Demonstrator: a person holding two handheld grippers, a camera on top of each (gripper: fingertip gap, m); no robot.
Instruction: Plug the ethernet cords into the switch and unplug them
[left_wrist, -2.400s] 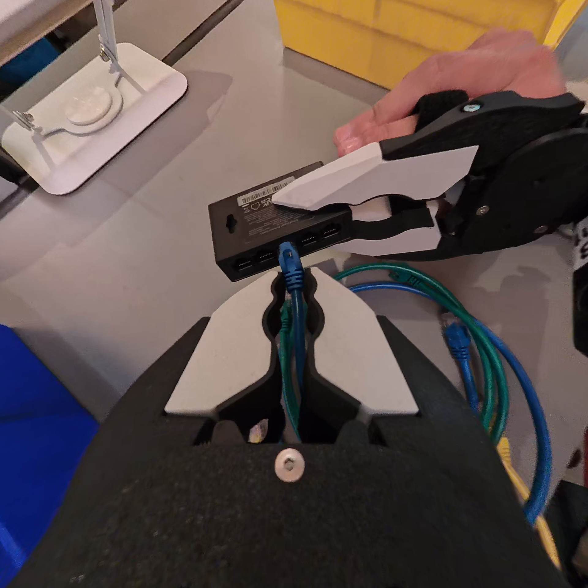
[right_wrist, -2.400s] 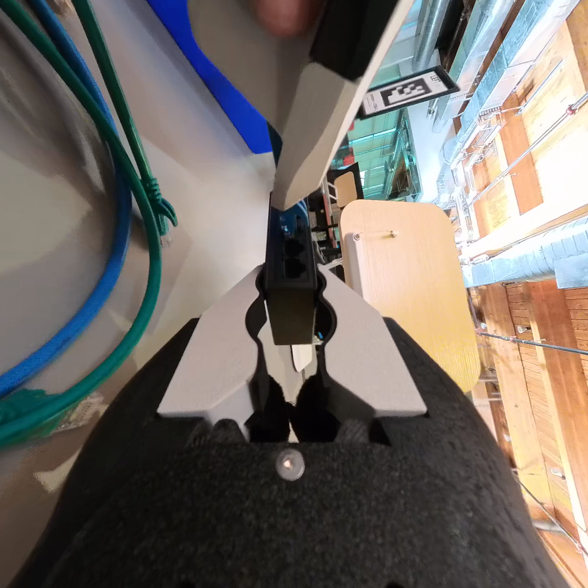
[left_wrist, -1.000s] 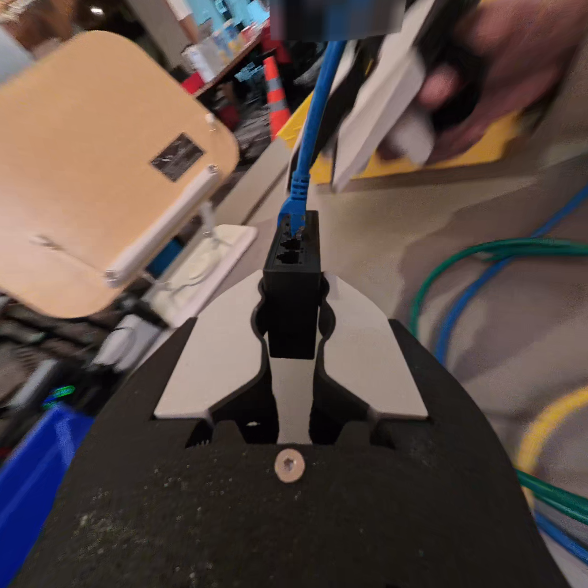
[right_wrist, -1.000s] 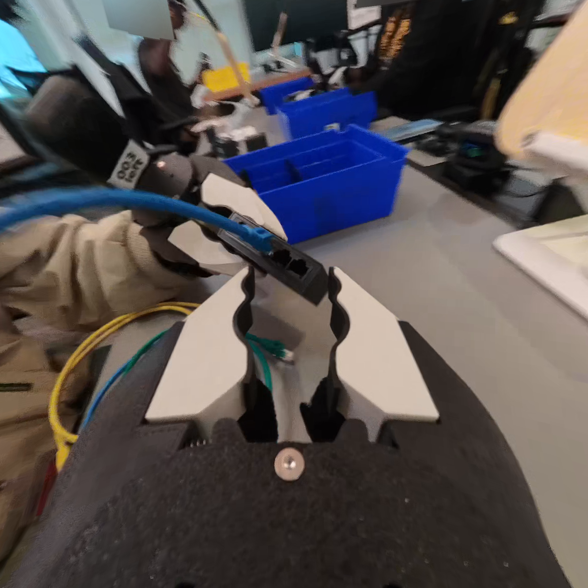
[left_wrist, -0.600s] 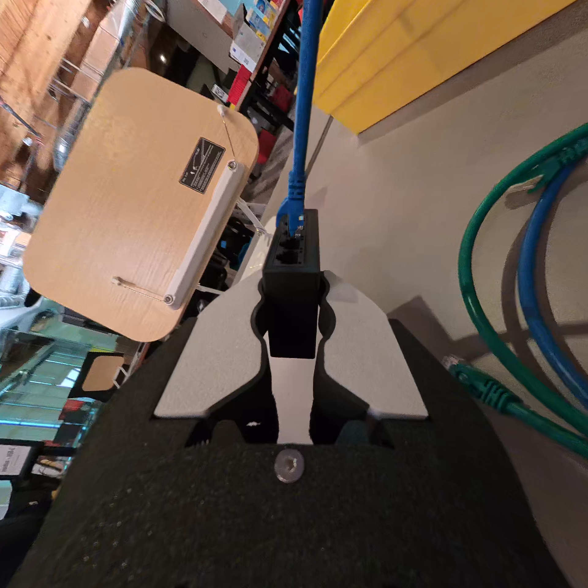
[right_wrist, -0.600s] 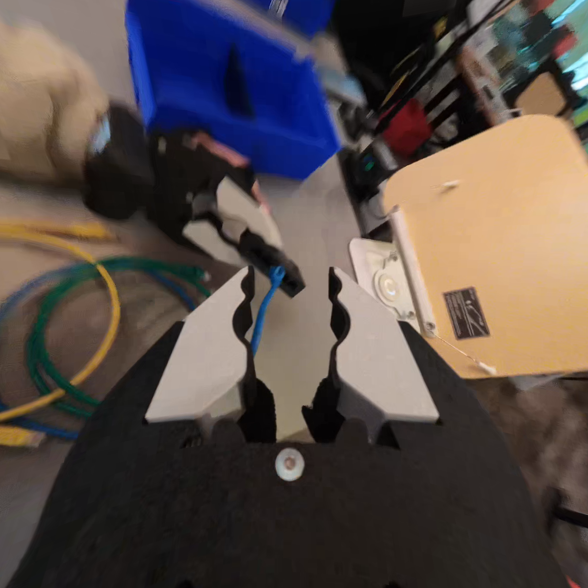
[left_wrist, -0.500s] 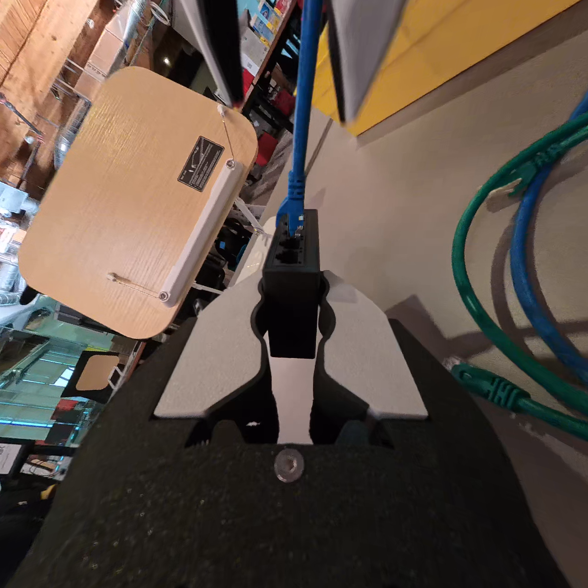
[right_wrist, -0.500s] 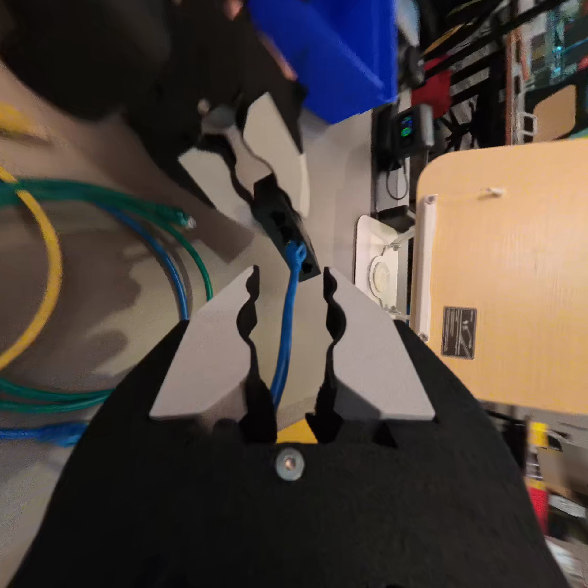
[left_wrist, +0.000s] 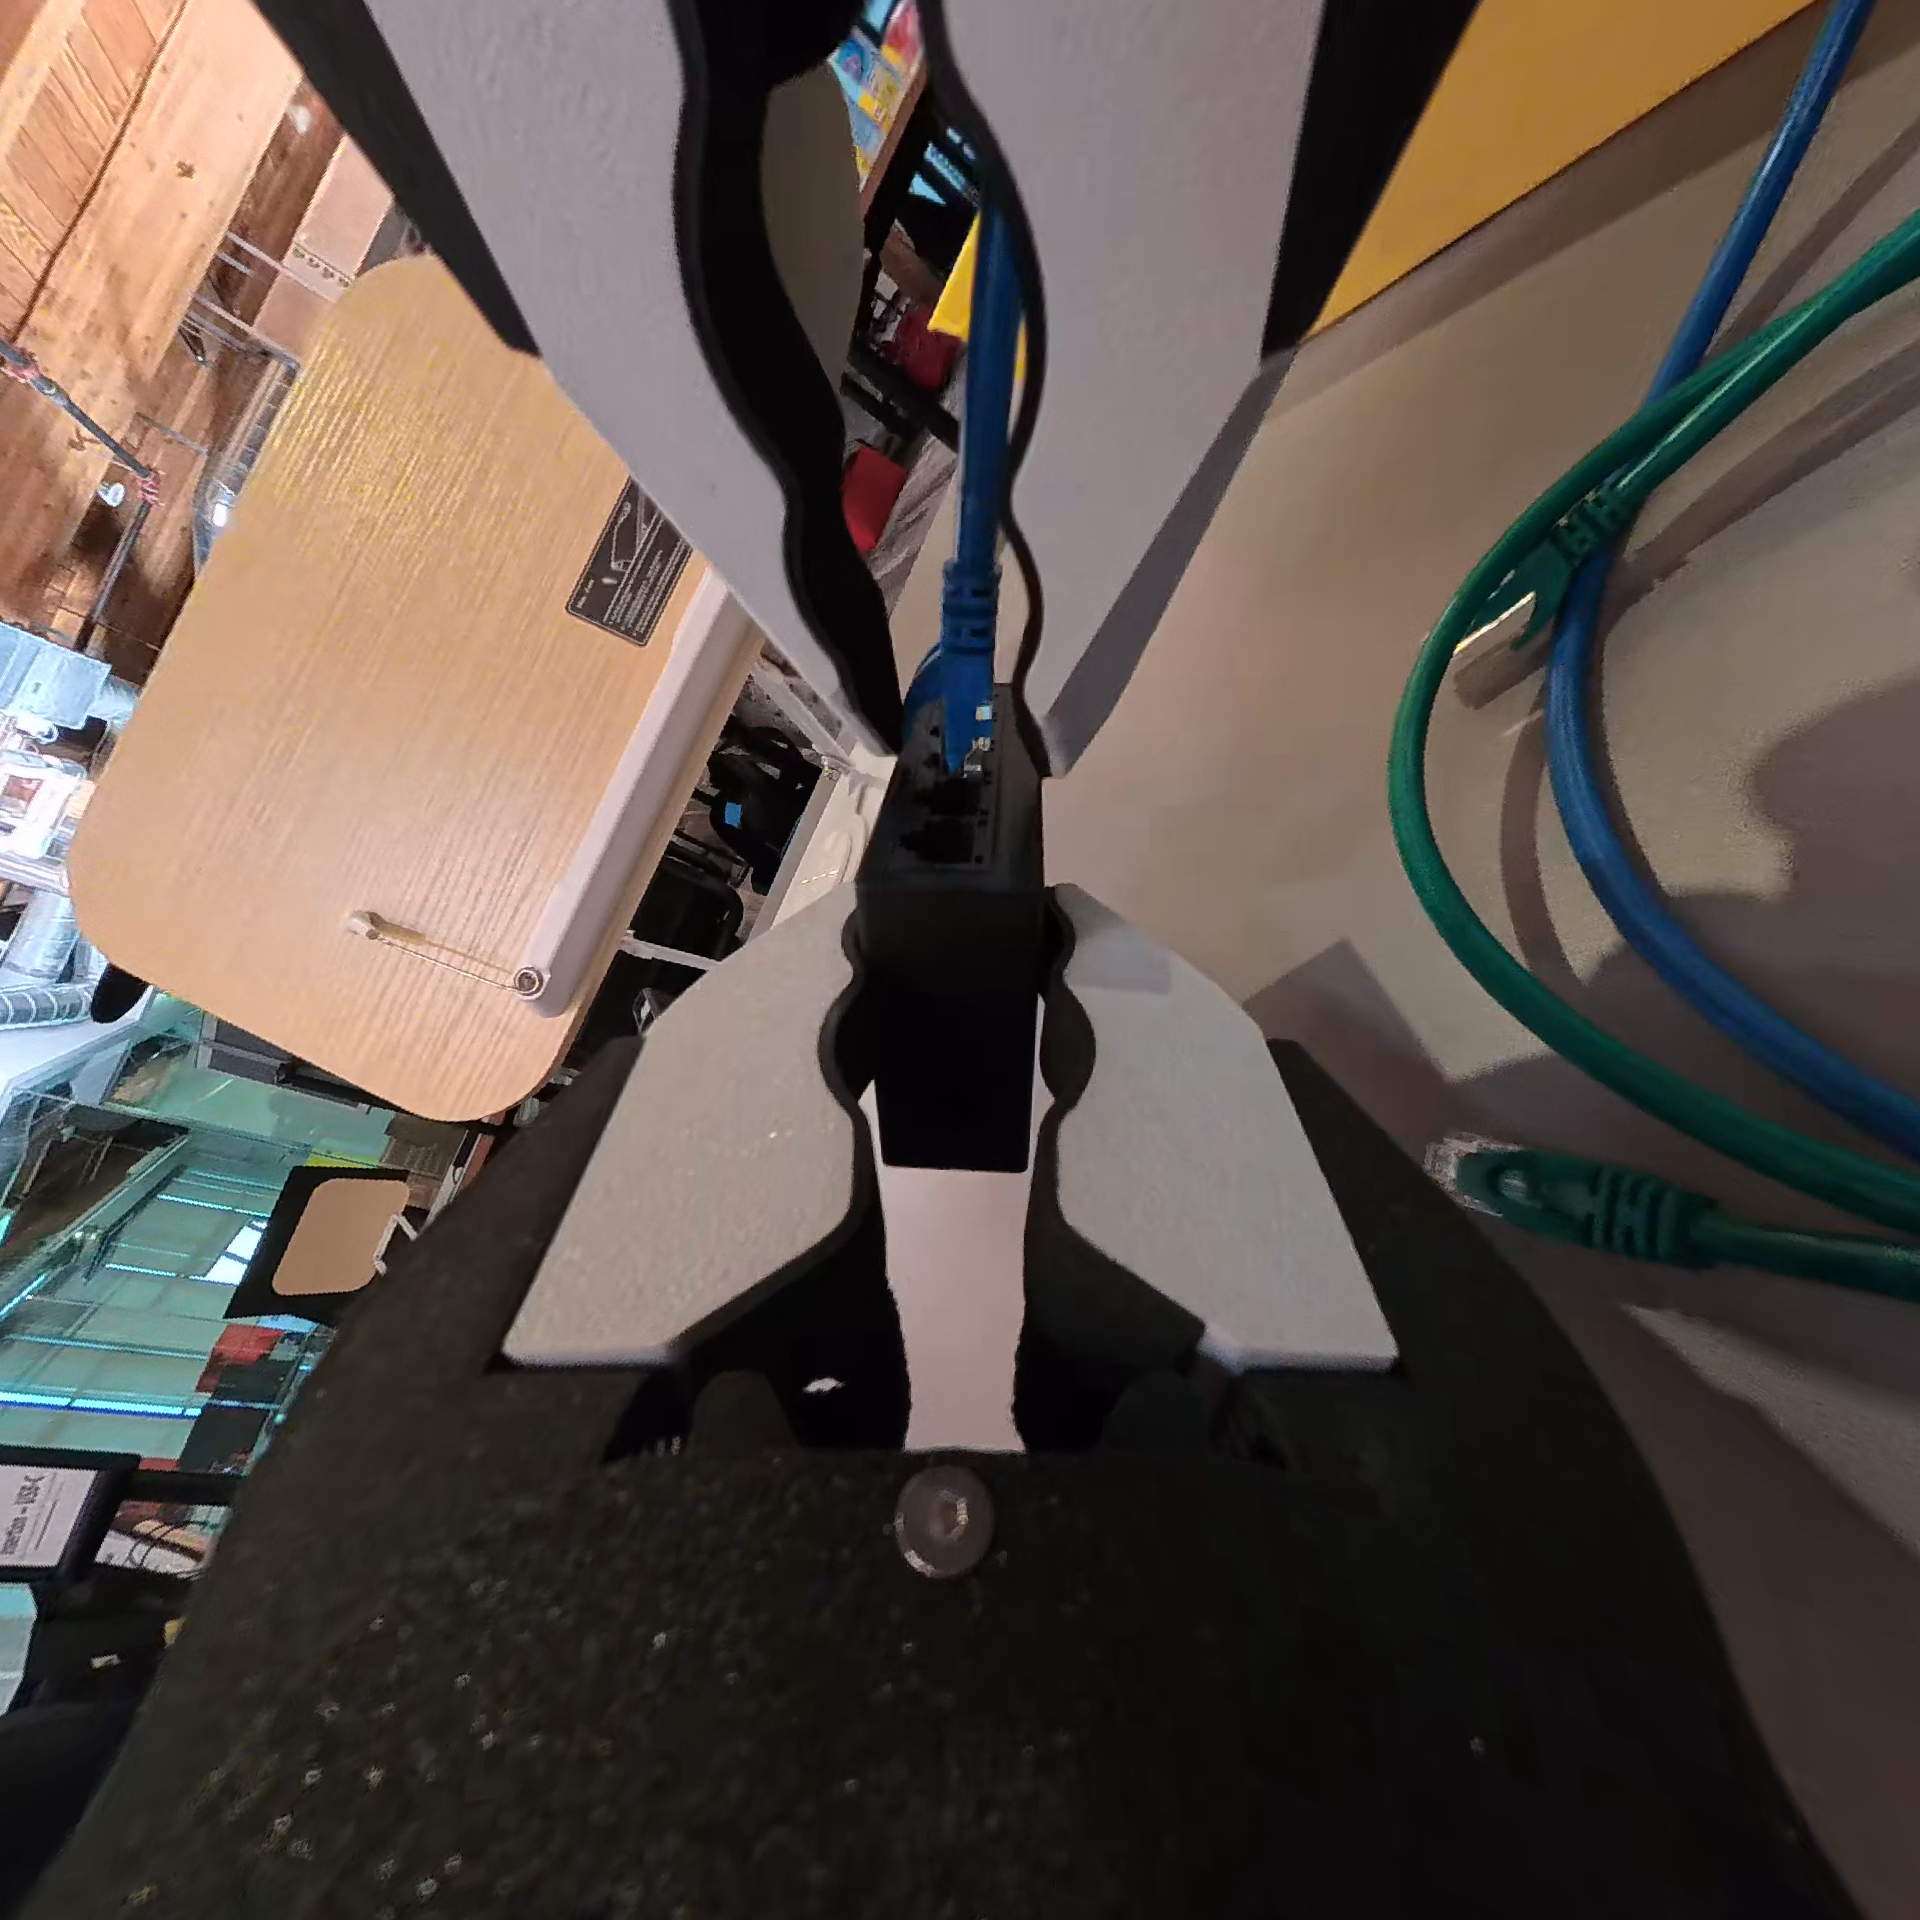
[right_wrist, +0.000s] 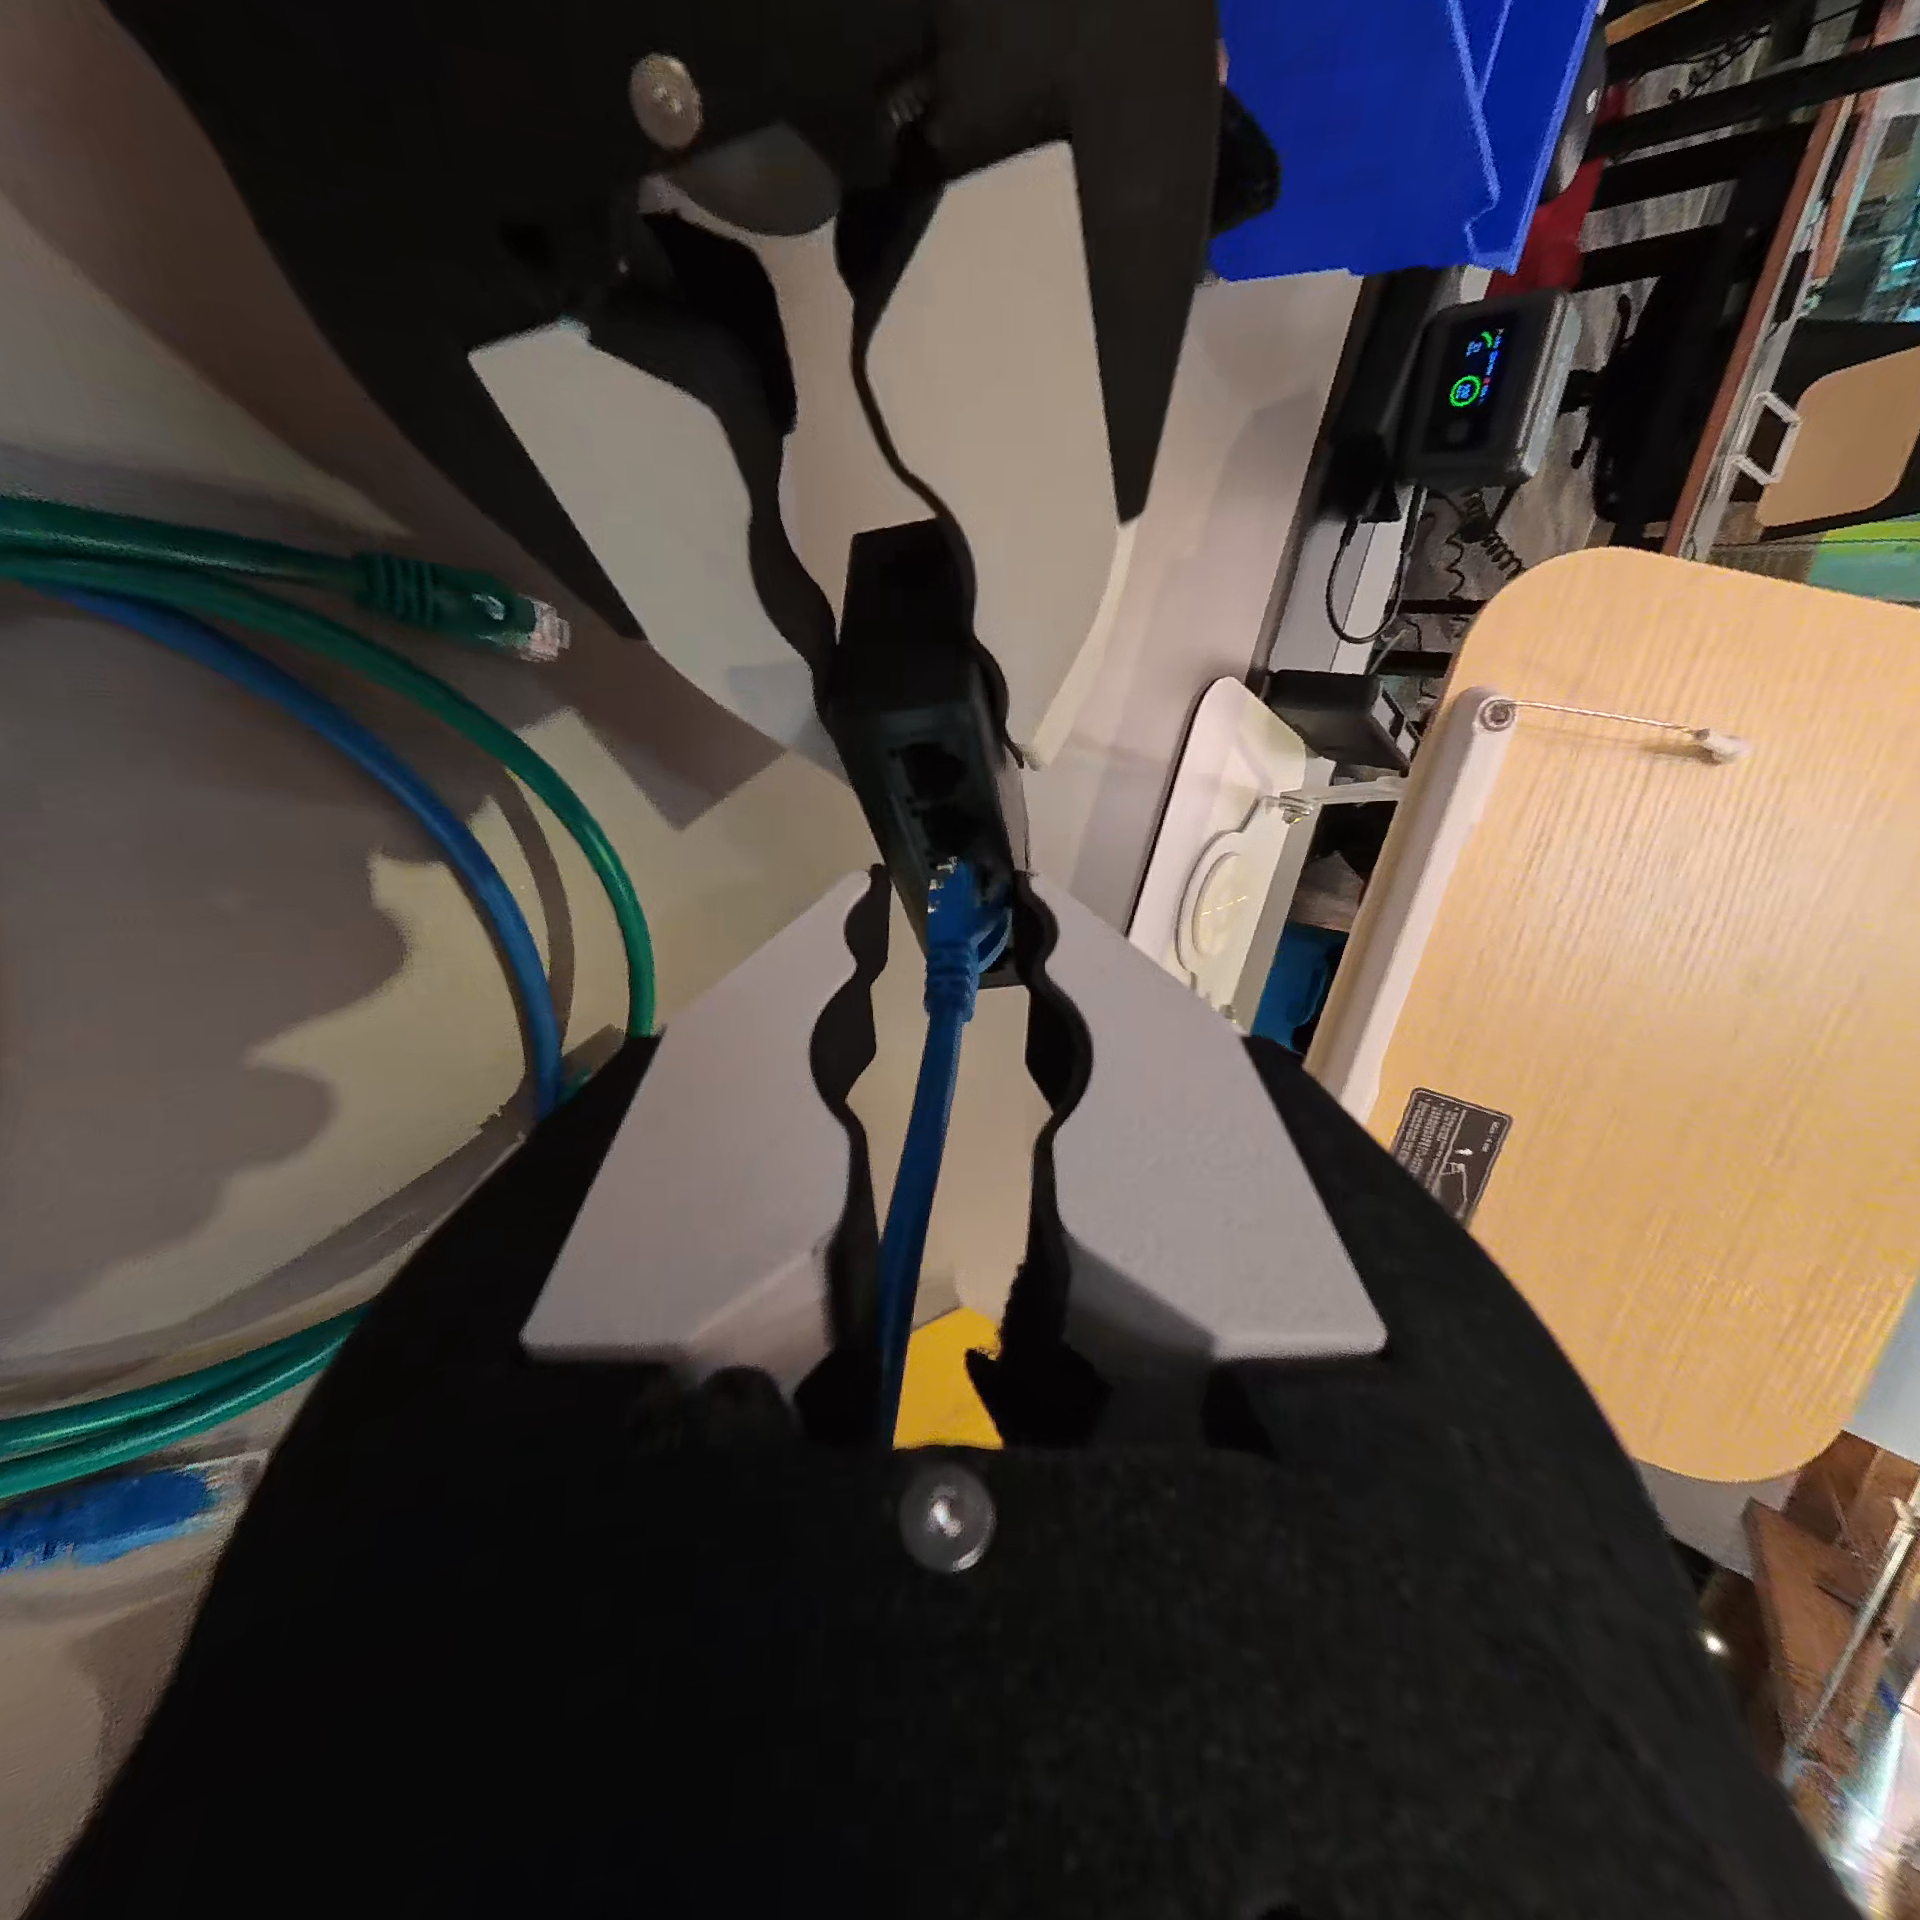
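Note:
My left gripper (left_wrist: 951, 920) is shut on the black switch (left_wrist: 951, 997) and holds it above the table, ports facing away. A blue ethernet cord (left_wrist: 982, 416) has its plug (left_wrist: 961, 665) seated in the farthest port. My right gripper (right_wrist: 956, 899) is open. Its fingers flank the blue plug (right_wrist: 961, 925) and cord (right_wrist: 914, 1164) without touching them. In the left wrist view the right gripper (left_wrist: 966, 738) comes down from the top with its tips at the switch's far end. In the right wrist view the left gripper (right_wrist: 914, 686) grips the switch (right_wrist: 920, 717).
Loose green cables (left_wrist: 1455, 935) and a blue cable (left_wrist: 1621, 883) lie looped on the grey table (left_wrist: 1299, 623), with free green plugs (left_wrist: 1558, 1210) (right_wrist: 436, 597). A wooden board (right_wrist: 1662, 987), a white tray (right_wrist: 1226, 831), a blue bin (right_wrist: 1382, 125) and a device with a lit screen (right_wrist: 1475, 395) are beyond the table edge. Both grippers' tips are close together, under 4 cm apart.
My right gripper has swung round and slid along the blue cord up to the switch, and now straddles the plug. The left gripper still holds the switch.

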